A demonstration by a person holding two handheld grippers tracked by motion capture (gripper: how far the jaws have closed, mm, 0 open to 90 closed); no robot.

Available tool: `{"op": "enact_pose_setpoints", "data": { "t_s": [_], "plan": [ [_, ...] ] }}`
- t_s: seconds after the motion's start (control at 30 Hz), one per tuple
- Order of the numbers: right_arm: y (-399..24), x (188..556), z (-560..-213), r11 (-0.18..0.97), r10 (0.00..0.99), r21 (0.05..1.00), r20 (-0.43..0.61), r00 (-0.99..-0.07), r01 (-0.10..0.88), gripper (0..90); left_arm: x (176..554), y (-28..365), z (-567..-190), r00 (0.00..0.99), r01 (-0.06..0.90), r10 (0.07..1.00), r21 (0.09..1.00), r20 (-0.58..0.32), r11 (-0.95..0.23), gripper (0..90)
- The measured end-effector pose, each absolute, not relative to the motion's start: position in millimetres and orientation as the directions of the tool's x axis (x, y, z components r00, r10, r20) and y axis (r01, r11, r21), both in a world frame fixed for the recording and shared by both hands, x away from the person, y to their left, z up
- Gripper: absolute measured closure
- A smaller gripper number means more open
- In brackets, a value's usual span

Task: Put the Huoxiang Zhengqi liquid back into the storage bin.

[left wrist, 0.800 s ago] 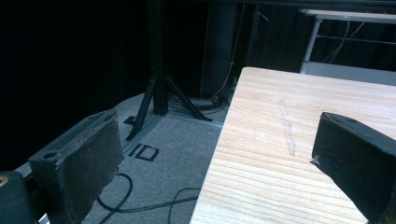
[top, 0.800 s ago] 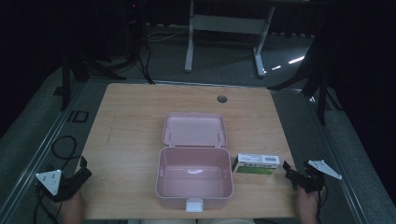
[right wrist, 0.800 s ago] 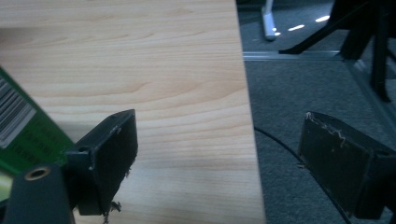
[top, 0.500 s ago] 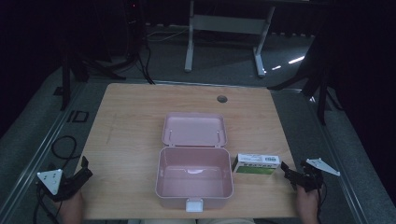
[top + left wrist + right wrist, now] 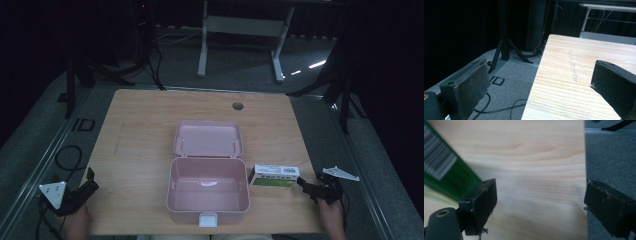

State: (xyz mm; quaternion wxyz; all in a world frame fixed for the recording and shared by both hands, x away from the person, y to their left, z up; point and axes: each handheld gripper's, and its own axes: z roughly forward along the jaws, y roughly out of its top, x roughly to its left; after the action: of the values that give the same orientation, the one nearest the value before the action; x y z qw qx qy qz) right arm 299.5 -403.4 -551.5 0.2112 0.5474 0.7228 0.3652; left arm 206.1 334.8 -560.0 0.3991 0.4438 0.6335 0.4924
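A pink plastic box [image 5: 208, 189] stands open near the table's front edge, its lid [image 5: 208, 139] laid back flat behind it. Just right of it lies a small green and white carton [image 5: 274, 176] [image 5: 441, 170]. My right gripper [image 5: 306, 186] [image 5: 540, 203] is open at the table's right edge, close to the carton's right end, nothing between its jaws. My left gripper [image 5: 90, 181] [image 5: 537, 85] is open at the front left corner, its jaws astride the table's left edge with nothing between them.
The wooden table [image 5: 145, 135] has a round cable hole [image 5: 238, 106] at the back. Grey floor, cables [image 5: 67, 157] and black stand legs [image 5: 504, 47] lie to the left. A white table frame [image 5: 240, 30] stands behind.
The right gripper has shifted slightly toward the carton's end. The left gripper has barely moved.
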Motion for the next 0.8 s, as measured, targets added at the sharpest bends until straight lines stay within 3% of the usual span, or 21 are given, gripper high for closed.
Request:
{"op": "enact_pose_setpoints", "data": {
  "t_s": [0.17, 0.37, 0.8],
  "plan": [
    [-404.0, 301.5, -544.3, 0.282, 0.895, 0.652, 0.085, -0.438, 0.703, 11.0, 206.6, 334.0, -560.0, -0.283, 0.177, 0.957, 0.978, -0.058, 0.111, 1.9],
    [-400.5, 298.3, -530.3, 0.449, 0.837, 0.544, 0.022, -0.547, 0.709, 11.1, 206.9, 333.0, -560.0, -0.281, 0.181, 0.958, 0.978, -0.050, 0.104, 2.0],
    [-380.7, 289.6, -509.5, 0.710, 0.631, 0.377, 0.036, -0.775, 0.595, 12.8, 207.3, 333.0, -560.0, -0.280, 0.184, 0.959, 0.978, -0.049, 0.103, 2.0]
  ]
}}
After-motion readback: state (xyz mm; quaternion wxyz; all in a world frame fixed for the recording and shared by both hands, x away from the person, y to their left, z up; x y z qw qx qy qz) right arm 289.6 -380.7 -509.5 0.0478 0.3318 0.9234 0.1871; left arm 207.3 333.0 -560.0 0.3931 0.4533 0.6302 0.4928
